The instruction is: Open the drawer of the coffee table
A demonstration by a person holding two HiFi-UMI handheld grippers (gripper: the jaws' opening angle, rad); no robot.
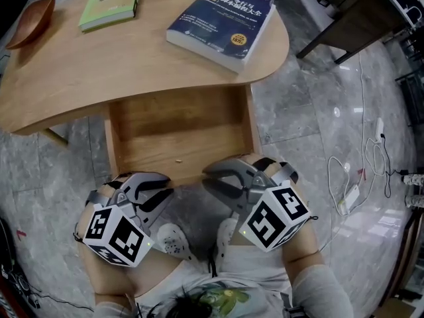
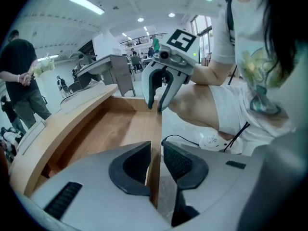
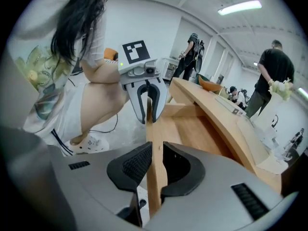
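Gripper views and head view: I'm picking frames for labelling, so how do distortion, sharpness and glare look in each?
Left gripper view: heavy fisheye bending, dark corners; ceiling light bright, the drawer front sharp. Right gripper view: same bending, the drawer front sharp between the jaws. Head view: milder bending, pale reflections on the glossy floor, the tabletop evenly lit.

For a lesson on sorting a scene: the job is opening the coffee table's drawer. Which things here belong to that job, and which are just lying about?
Job: drawer; table; left gripper and right gripper, both clamped on the drawer's front.

Lying about: blue book; green book; brown dish; floor cables.
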